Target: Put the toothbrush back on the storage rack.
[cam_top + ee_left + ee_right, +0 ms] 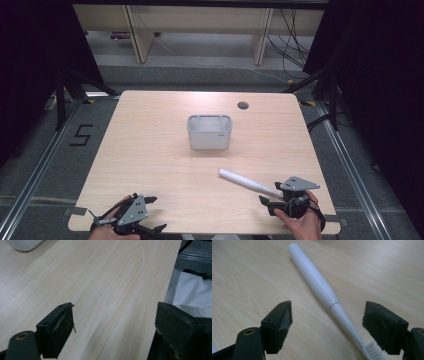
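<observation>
— Right tool (pixel 274 201) first: we see its two black jaws standing wide apart, gripping nothing, with the white plastic electric toothbrush (pixel 246 182) lying between them on the pale wooden counter (pixel 165 150). What can't we make out?

— In the right gripper view the bristle end is cut off at the bottom edge, close beside one jaw; whether it touches that jaw we cannot tell. From above, the tool's grey plate covers that end.

— Which way does it point?

— Its long axis runs diagonally: the thick handle end aims up and left, toward the grey plastic tub (pixel 209 132), which stands well apart from it; the brush head lies toward the right hand (pixel 300 222).

— And the hands?

— Both rest at the counter's near edge. Left tool (pixel 142 216) has its jaws spread over bare wood, also gripping nothing.
</observation>
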A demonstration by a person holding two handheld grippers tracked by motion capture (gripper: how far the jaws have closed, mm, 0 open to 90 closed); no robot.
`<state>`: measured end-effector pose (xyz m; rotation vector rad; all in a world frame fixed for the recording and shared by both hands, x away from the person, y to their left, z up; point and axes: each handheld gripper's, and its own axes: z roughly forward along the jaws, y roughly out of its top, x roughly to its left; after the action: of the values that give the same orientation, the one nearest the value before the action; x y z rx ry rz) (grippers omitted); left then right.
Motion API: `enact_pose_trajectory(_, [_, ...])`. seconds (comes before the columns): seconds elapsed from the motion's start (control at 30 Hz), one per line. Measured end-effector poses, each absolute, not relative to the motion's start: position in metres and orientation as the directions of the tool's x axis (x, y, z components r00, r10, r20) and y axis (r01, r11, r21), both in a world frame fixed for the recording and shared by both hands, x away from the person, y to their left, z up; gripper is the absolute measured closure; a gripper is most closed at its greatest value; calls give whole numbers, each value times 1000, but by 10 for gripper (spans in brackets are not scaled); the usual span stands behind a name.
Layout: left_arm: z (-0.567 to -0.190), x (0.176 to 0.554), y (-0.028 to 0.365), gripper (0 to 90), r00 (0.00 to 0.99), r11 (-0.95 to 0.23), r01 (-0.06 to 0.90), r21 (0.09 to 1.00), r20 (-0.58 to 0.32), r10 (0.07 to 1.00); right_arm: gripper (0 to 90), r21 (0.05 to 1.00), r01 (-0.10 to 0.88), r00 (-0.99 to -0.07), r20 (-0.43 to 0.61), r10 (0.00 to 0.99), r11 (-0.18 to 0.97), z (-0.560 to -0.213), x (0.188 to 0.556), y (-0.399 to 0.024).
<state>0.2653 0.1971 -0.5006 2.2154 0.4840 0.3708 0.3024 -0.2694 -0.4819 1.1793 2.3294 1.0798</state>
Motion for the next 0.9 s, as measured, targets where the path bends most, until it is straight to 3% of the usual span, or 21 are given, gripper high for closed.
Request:
enact_pose_trajectory(0.17, [-501, 266, 197, 147, 884, -588, 215, 780, 100, 456, 262, 751, 542, -611, 44, 791, 377, -482, 302, -268])
enact_pose_trajectory(0.4, [-501, 266, 197, 147, 883, -591, 217, 777, 101, 458, 365, 738, 551, -625, 56, 779, 389, -482, 300, -263])
enact_pose_trajectory(0.9, [-500, 266, 197, 147, 884, -597, 219, 772, 103, 456, 412, 720, 557, -646, 62, 761, 414, -485, 300, -257])
